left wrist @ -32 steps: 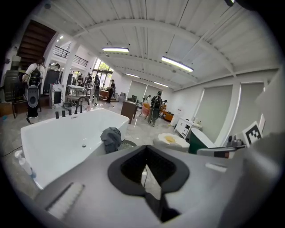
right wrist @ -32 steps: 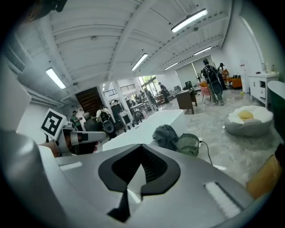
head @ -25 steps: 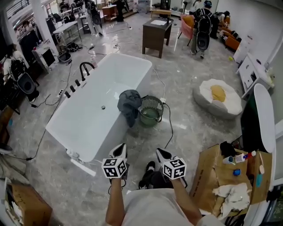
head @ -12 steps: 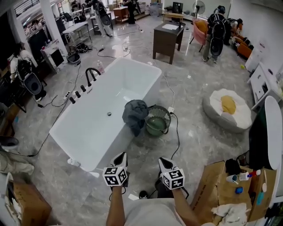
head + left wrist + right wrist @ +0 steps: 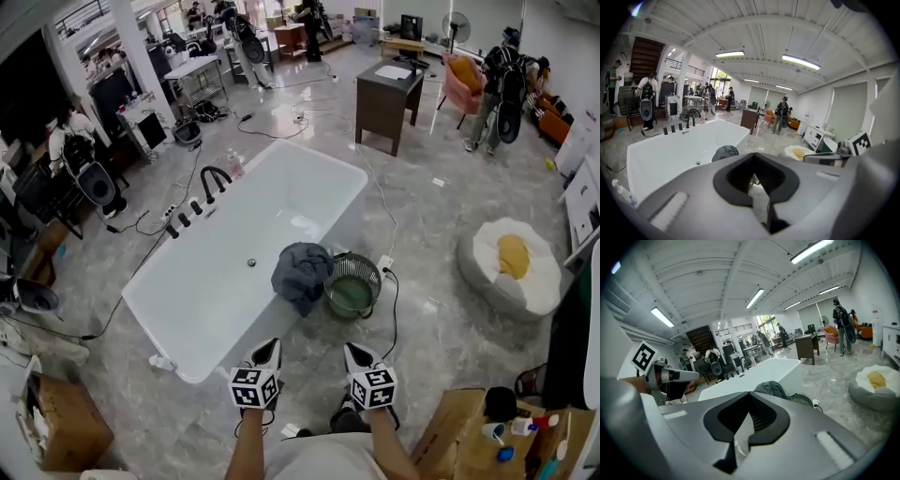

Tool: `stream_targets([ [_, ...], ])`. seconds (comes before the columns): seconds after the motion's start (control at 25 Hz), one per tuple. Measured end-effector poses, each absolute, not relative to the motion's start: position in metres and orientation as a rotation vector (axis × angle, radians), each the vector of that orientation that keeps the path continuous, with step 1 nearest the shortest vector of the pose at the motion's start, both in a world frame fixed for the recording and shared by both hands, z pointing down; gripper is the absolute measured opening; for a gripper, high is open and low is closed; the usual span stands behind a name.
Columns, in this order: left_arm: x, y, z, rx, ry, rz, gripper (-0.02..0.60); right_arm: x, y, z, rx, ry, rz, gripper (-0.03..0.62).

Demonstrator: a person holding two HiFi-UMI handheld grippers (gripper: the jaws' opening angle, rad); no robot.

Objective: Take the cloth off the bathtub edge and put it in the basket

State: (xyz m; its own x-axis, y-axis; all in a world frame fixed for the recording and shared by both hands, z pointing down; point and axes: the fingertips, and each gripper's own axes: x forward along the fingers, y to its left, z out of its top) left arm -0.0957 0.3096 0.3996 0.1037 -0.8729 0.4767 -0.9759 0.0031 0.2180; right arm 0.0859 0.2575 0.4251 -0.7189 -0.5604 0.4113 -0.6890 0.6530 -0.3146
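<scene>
A dark grey cloth (image 5: pixel 302 272) hangs crumpled over the near right edge of the white bathtub (image 5: pixel 234 253). A green wire basket (image 5: pixel 353 286) stands on the floor right beside it. My left gripper (image 5: pixel 267 354) and right gripper (image 5: pixel 356 356) are side by side, short of the tub's near corner, both shut and empty. In the left gripper view the left gripper (image 5: pixel 754 155) points towards the cloth (image 5: pixel 725 151). In the right gripper view the cloth (image 5: pixel 771 389) and basket (image 5: pixel 801 400) show just past the right gripper (image 5: pixel 749 394).
A black tap (image 5: pixel 214 178) stands on the tub's far rim. A cable and socket (image 5: pixel 386 267) lie by the basket. A dark desk (image 5: pixel 398 89), a white beanbag (image 5: pixel 511 267) and cardboard boxes (image 5: pixel 56 422) (image 5: pixel 469 431) stand around. People are at the back.
The person has stepped forward. Tub, cloth and basket now lie lower in the head view and closer to both grippers, which stay shut.
</scene>
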Motion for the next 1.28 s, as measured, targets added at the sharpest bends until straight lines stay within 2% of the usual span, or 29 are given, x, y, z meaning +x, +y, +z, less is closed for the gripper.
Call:
stream_targets([
  [0.44,-0.064,0.243,0.411,1.883,-1.78,0.446,0.057,0.08,0.195,0.425,0.852,-2.669,0.69,0.002],
  [0.72,-0.049,0.222,0.421,1.903,-1.735,0.452,0.057,0.079,0.16,0.434,0.782,-2.683,0.655,0.002],
  [1.04,-0.073,0.184,0.438,1.863,-1.709,0.324,0.058,0.06,0.117,0.443,0.748,-2.621,0.617,0.002],
  [1.28,-0.11,0.113,0.436,1.921,-1.663,0.212,0.058,0.029,0.06,0.445,0.793,-2.559,0.594,0.002],
])
